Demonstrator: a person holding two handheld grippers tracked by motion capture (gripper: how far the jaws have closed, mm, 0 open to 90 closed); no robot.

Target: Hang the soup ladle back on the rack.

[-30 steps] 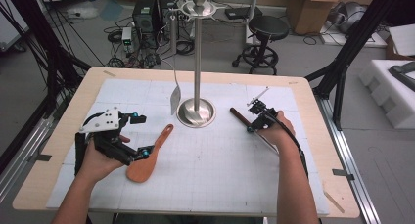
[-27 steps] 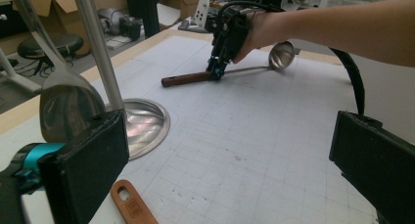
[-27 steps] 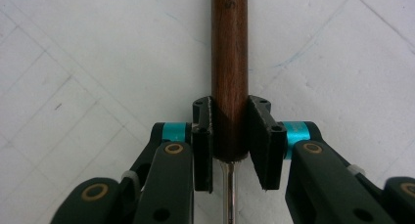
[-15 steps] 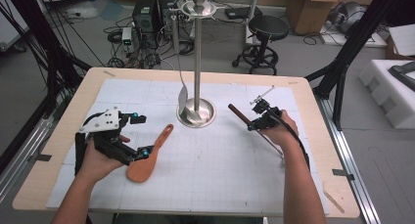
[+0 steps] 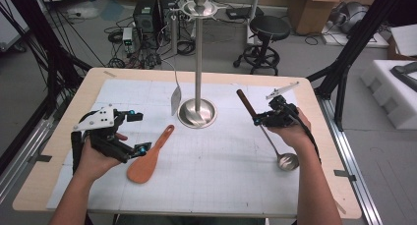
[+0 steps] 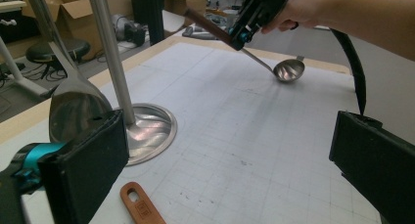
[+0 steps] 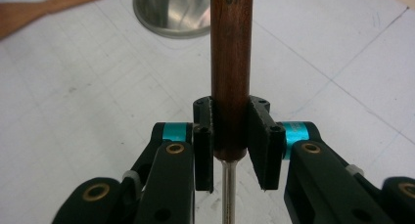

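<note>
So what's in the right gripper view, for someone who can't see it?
The right tool is shut on the brown wooden handle of a ladle, seen close up over the white table mat. Behind it sit a shiny round stand base and an orange spatula.

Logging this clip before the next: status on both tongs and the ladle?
Right tongs shut on ladle handle, bowl hanging low. Left tongs open, empty, beside wooden spatula. Stand ahead, one utensil hung; path clear.

Lab, camera rig legs (image 5: pixel 39 63), floor cables (image 5: pixel 123 38), cardboard boxes (image 5: pixel 314 9)
</note>
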